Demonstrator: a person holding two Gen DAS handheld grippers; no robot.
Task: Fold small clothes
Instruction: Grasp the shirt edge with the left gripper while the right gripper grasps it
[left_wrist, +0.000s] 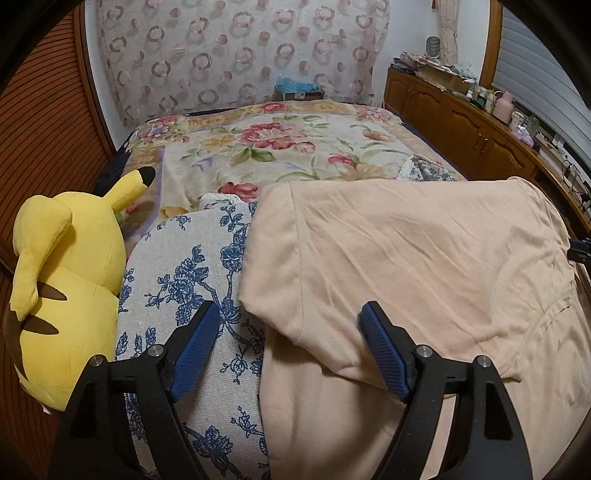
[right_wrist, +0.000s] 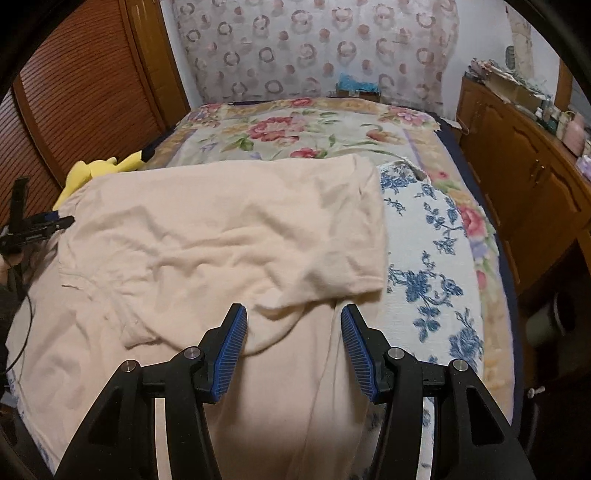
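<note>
Shirt (right_wrist: 221, 236): sleeves folded in. Left gripper (left_wrist: 290, 321), right gripper (right_wrist: 293, 325): fingers wide, empty. Next: grasp hem.

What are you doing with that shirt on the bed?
A person with a gripper in each hand is folding a peach shirt on the bed. One part is already folded over. Both the left gripper and right gripper are open just above the near edge, holding nothing. A yellow plush toy sits beside it.
</note>
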